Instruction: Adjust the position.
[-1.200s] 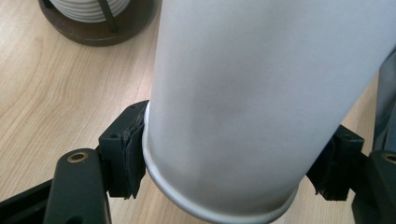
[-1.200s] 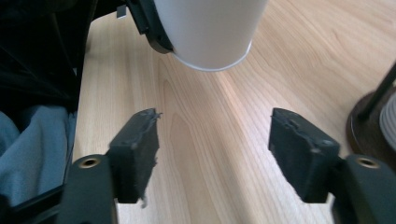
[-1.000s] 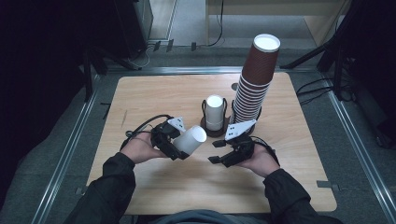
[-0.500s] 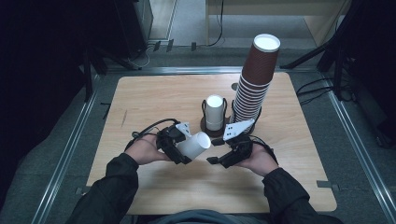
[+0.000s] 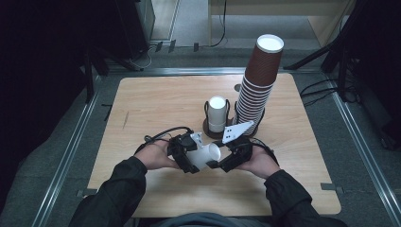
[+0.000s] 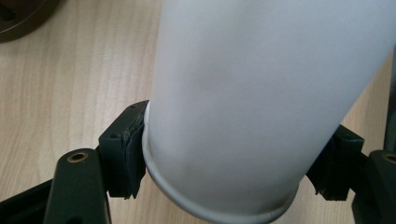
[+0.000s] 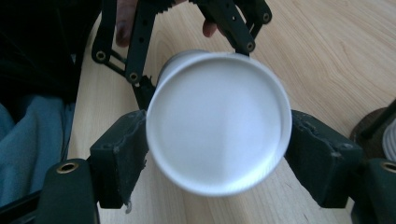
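Above the worktop (image 5: pixel 142 104) we are pinching the white cup (image 5: pixel 204 155) sideways in the left hand-held gripper (image 5: pixel 185 153), feeding its base between the right hand-held gripper's (image 5: pixel 226 160) just-widening jaws.

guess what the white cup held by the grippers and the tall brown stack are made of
White cup: probably paper, matte, with a rolled rim. Tall brown stack of cups: likely ribbed paper with white insides. Table: pale wood-grain, perhaps laminate.
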Demonstrator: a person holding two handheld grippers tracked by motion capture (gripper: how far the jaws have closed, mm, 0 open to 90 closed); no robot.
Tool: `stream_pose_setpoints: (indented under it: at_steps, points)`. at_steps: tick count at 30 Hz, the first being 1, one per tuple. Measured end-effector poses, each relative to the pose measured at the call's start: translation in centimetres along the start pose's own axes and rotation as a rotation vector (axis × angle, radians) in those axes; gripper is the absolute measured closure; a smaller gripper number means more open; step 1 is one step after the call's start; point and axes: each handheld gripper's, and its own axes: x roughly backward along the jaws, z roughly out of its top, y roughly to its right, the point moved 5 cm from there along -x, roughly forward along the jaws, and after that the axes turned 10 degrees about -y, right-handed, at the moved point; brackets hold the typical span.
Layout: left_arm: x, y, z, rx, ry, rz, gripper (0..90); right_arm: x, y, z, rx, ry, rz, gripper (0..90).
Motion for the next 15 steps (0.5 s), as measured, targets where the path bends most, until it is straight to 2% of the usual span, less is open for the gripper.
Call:
stream_pose_setpoints:
  at_steps: [3, 4, 7, 15]
  points:
    - [-0.21, 0.25, 0.16, -0.008, -0.005, -0.006, 26.1, -0.28, -0.20, 0.16, 0.008, -0.009, 0.012, 27.1]
    - [-0.26, 0.27, 0.17, -0.008, -0.008, -0.004, 26.0, -0.32, -0.27, 0.15, 0.022, -0.014, 0.014, 31.9]
    - [-0.24, 0.33, 0.07, -0.018, -0.005, -0.003, 26.0, -0.30, -0.58, 0.27, 0.059, -0.031, 0.006, 34.2]
    - [0.32, 0.26, -0.10, -0.016, 0.036, -0.021, 19.7, 0.26, -0.67, 0.48, 0.050, -0.008, 0.015, 34.0]
